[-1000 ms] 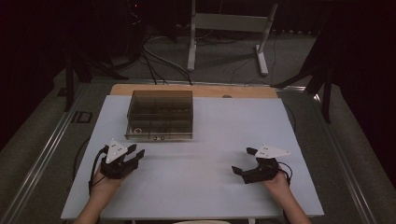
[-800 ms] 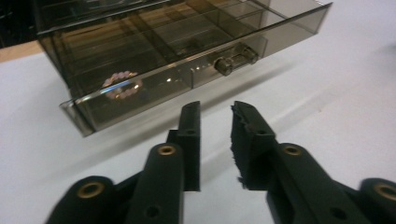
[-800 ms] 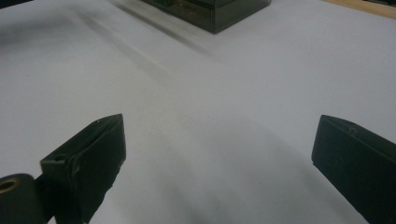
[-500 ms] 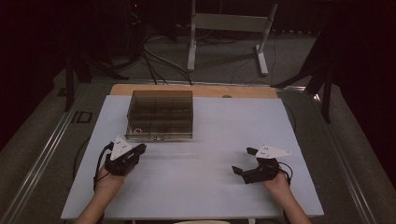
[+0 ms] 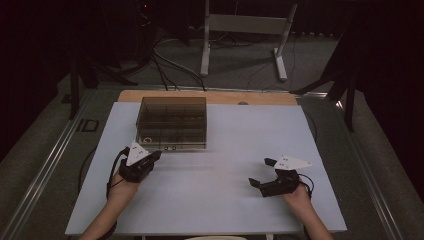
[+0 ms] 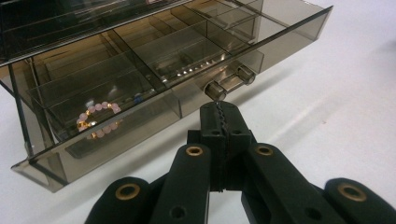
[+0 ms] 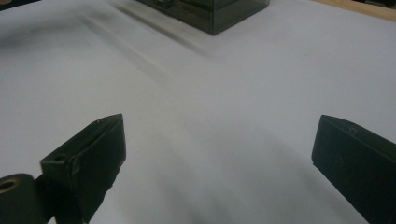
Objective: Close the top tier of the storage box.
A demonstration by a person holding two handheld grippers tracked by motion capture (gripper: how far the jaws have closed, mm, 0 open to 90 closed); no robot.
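Worktop [image 5: 220, 200]: white sheet, bare where I rest both hands, so there is room to draw a drawer out.
Organiser box [image 5: 172, 121]: smoky clear plastic, at the far left of the worktop; its lower drawer [image 6: 140, 116] stands slightly out towards me.
Right gripper [image 5: 266, 173]: parked well apart from the box, jaws wide, idle while the left works.
Left gripper [image 6: 219, 116]: jaws have just closed together, empty, tips just before the knob.
Knob [image 6: 215, 88]: drawer front, I judge it my next target.
Bead bracelet [image 6: 97, 116]: pink, inside that drawer.

Dim room, with darkness swallowing the surroundings while the white table [image 5: 220, 200] catches soft overhead light. Highlights glint along the smoky box [image 6: 154, 60] just ahead of the left gripper [image 6: 219, 122]. Soft streaky shadows and blur spread beyond the right gripper [image 7: 219, 154].
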